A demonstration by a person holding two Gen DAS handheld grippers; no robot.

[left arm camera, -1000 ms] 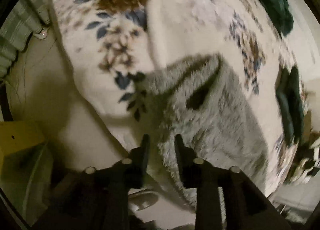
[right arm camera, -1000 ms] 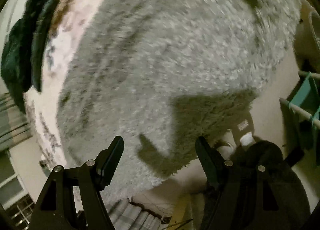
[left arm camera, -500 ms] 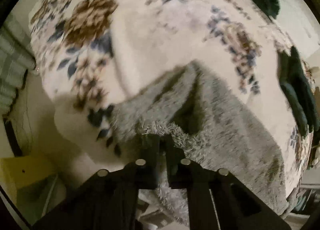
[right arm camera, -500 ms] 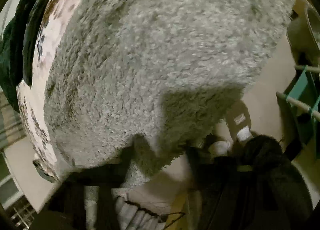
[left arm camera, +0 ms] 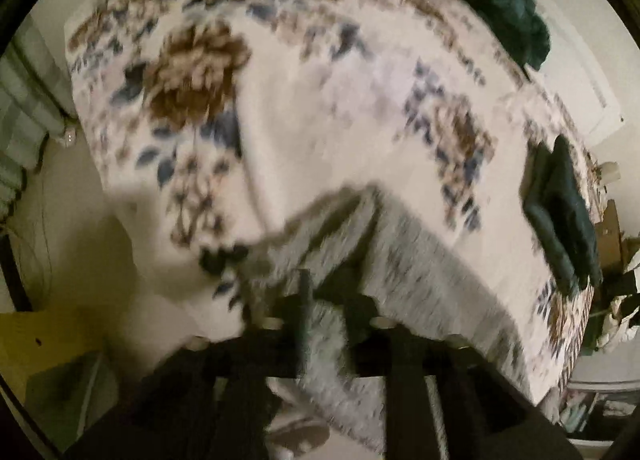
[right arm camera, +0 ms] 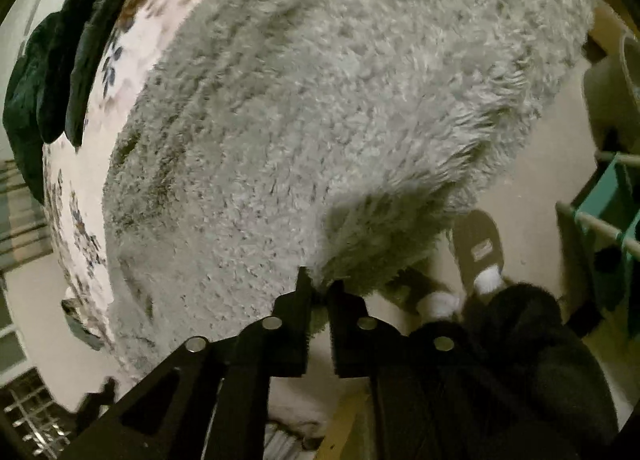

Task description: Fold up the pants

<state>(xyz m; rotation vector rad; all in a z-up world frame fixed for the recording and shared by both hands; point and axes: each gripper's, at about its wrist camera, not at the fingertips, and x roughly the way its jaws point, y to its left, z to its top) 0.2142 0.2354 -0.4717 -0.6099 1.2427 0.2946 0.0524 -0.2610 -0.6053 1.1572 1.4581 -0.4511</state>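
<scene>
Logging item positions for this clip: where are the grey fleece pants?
The grey fleece pants lie on the floral blanket at the bed's near edge, right of the folded dark green garment.

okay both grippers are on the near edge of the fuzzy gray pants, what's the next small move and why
Probably lift both together and carry that edge away from you. The left gripper and right gripper are each pinched on the gray pants, which lie flat on the floral blanket.
</scene>
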